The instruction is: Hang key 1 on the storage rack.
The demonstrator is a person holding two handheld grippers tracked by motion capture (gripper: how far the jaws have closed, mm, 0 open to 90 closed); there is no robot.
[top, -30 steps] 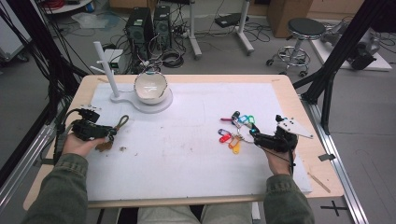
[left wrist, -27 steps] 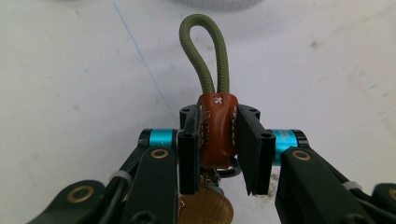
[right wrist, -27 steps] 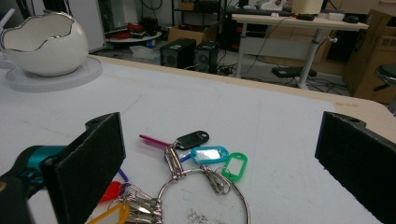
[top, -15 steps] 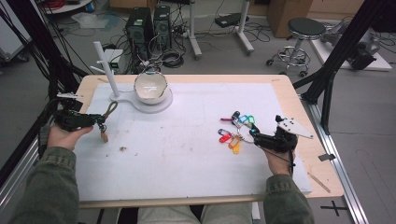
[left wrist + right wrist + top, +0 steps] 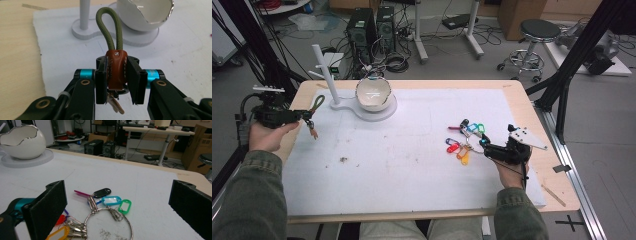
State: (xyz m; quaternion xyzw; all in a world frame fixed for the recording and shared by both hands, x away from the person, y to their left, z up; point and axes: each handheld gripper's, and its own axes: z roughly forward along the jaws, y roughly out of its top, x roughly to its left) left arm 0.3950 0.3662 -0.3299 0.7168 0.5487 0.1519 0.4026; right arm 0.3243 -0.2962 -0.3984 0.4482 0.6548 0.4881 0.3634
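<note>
Over at the table's left edge, the left gripper [image 5: 307, 116] is raised off the table and clamped on a brown leather key fob [image 5: 115, 70]; its olive cord loop [image 5: 109, 27] pokes out ahead, toward the eggshell-shaped bowl [image 5: 373, 93]. The right gripper [image 5: 483, 145] rests wide open, a ring of coloured key tags [image 5: 105, 207] just ahead between its jaws.

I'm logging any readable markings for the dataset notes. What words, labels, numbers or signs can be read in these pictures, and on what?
None can be read.
Brown leather key fob, held in the left gripper: a stitched cross at its top and a faint embossed line, too blurred to read.
Coloured key tags on the ring: their label windows look blank or too small to tell.
White egg-shaped bowl: no marking visible.
</note>
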